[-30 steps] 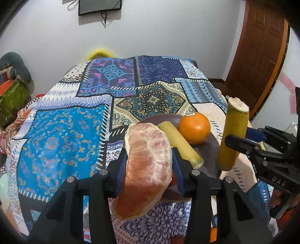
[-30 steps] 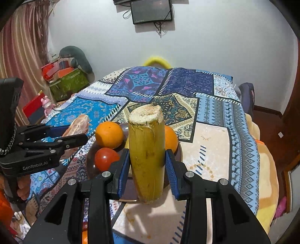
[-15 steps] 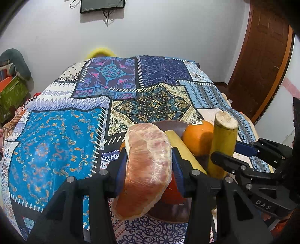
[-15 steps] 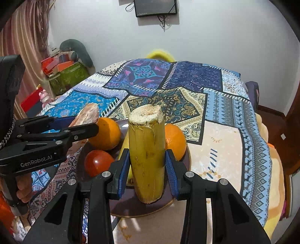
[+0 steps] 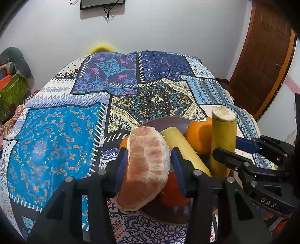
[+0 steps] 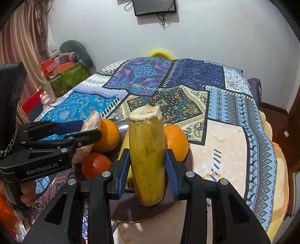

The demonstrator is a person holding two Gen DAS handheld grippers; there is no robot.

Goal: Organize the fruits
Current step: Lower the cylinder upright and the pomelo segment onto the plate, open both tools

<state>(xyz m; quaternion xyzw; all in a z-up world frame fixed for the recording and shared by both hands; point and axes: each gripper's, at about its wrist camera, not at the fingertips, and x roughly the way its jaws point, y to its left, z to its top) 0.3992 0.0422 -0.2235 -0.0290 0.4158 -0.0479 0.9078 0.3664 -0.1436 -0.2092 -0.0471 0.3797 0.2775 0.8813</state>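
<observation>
My left gripper is shut on a wrapped pink pomelo wedge and holds it over the near left of a dark plate. My right gripper is shut on a yellow cut stalk piece, held upright above the plate. On the plate lie two oranges, a red tomato and a second yellow stalk piece. The right gripper and its stalk show in the left wrist view; the left gripper with the wedge shows in the right wrist view.
The plate rests near the front edge of a bed-like surface under a patchwork cloth. Boxes and a grey cushion stand at the far left wall. A wooden door is at the right. A screen hangs on the back wall.
Both grippers have moved forward over the plate with their loads. The stalk piece has come closer beside the pomelo wedge and lower towards the plate.
</observation>
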